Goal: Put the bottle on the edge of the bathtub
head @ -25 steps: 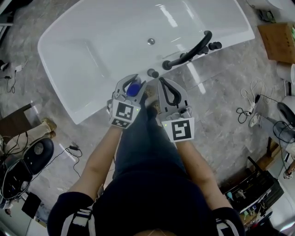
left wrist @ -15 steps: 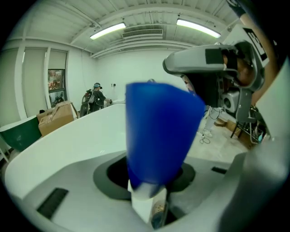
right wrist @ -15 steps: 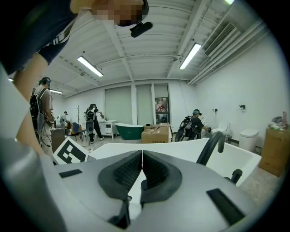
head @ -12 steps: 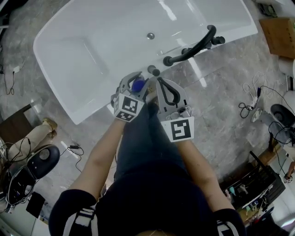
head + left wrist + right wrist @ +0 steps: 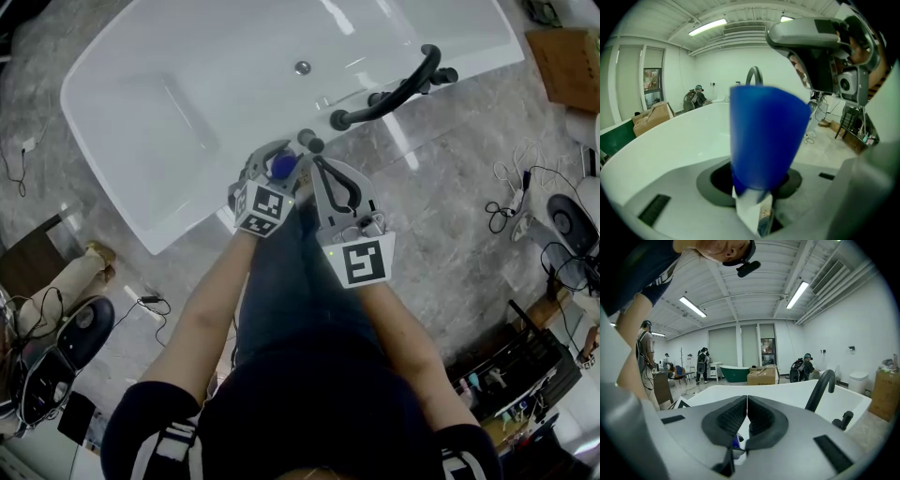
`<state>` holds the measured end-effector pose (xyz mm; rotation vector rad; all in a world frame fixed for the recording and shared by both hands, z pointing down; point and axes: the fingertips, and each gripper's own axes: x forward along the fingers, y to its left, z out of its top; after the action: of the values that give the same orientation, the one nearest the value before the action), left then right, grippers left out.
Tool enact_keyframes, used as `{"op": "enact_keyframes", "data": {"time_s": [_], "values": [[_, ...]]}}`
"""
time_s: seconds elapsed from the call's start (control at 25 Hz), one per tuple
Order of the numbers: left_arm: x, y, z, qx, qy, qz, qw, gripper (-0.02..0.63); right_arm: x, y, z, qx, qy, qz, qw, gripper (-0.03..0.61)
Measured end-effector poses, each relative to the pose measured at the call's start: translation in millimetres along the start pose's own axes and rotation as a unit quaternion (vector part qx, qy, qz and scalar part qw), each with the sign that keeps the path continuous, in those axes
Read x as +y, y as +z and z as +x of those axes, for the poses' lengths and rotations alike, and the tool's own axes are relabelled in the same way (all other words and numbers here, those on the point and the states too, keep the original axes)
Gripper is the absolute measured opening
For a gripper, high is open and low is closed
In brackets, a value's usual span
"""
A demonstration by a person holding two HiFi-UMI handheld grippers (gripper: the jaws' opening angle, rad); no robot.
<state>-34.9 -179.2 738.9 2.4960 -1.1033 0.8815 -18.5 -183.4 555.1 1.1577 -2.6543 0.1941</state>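
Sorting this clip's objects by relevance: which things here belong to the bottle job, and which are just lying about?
Job: bottle, held in the left gripper; white bathtub.
Lying about: black faucet, cardboard box, floor cables; right gripper, fingers shut on nothing.

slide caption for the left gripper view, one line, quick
Left claw gripping a blue-capped bottle near the rim of the white bathtub, black faucet behind.
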Motion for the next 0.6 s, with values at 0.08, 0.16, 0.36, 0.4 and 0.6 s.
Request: {"op": "enact_keyframes", "data": {"time_s": [0.08, 0.16, 0.36, 0.4, 0.6], "values": [[0, -3, 3, 0.003, -0.003, 0.002, 1.0, 0.149, 0, 0, 0, 0.0, 0.0, 0.001, 1.0, 0.018], [1, -3, 6, 0.0, -0.005, 0.005, 1.0, 0.149, -1, -4, 0, 0.006, -0.001, 0.003, 1.0, 0.017], [2, 2, 13, -0.009, -0.011, 0.009, 0.9999, 0.149, -3, -7, 3, 0.007, -0.002, 0.004, 1.0, 0.018], [2, 2, 13, -0.011, -0.012, 0.011, 0.9998, 0.149, -3, -7, 3, 0.007, -0.002, 0.003, 1.0, 0.018], [1, -2, 10, -0.014, -0.019, 0.019, 0.9995, 0.15, 1, -7, 4, 0.011, -0.001, 0.001, 1.0, 0.018]]}}
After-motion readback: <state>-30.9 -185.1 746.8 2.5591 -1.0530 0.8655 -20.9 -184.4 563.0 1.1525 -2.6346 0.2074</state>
